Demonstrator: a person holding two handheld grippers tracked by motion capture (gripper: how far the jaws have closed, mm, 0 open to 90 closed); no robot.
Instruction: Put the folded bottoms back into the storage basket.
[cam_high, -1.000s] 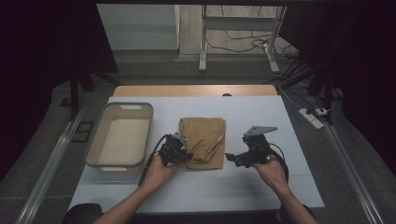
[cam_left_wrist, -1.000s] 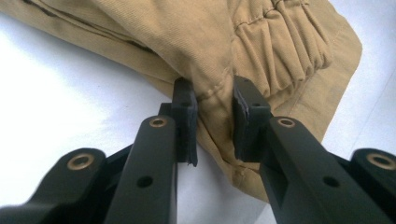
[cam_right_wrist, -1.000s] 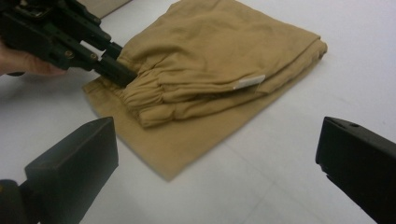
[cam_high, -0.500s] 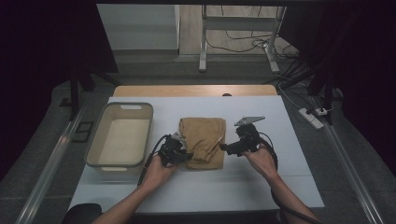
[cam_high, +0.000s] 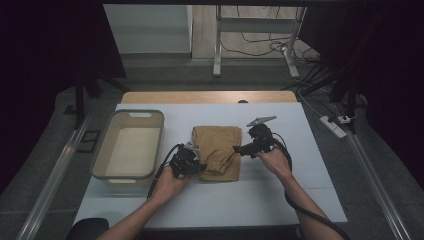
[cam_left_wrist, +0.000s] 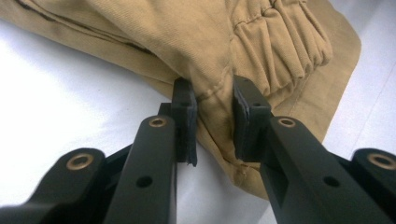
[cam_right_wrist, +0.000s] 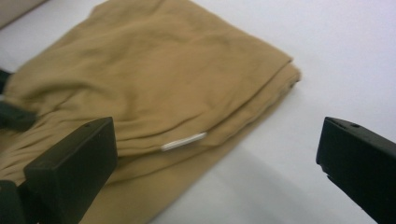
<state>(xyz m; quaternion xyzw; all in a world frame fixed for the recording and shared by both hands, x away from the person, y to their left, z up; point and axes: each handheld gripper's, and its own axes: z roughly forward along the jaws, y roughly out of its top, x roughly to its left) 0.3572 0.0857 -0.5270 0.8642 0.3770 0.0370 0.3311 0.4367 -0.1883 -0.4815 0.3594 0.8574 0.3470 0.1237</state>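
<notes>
Trousers: tan folded trousers (cam_high: 217, 152) lie flat near the middle of the white worktop (cam_high: 300, 200), between the 2 hands.
Trousers, detail: the gathered waistband (cam_left_wrist: 285, 42) faces the left tongs; a small white tag (cam_right_wrist: 183, 141) sticks out of the folded edge in the right gripper view.
Left tongs: the left tongs (cam_high: 196, 167) sit at the trousers' near left corner, clamped on a pinch of the tan cloth; in the left gripper view the fold (cam_left_wrist: 215, 98) runs between the 2 pads (cam_left_wrist: 186, 119), which press on it.
Right tongs: the right tongs (cam_high: 239, 148) are at the trousers' right edge, wide apart with nothing between them; in the right gripper view 1 jaw hangs over the cloth, the other over bare worktop.
Left hand: the left hand (cam_high: 167, 182) rests low on the worktop behind its gripper.
Right hand: the right hand (cam_high: 274, 161) holds its gripper pointed left, toward the cloth.
Bin: a beige bin (cam_high: 102, 155) stands to the left of the trousers, apart from them.
</notes>
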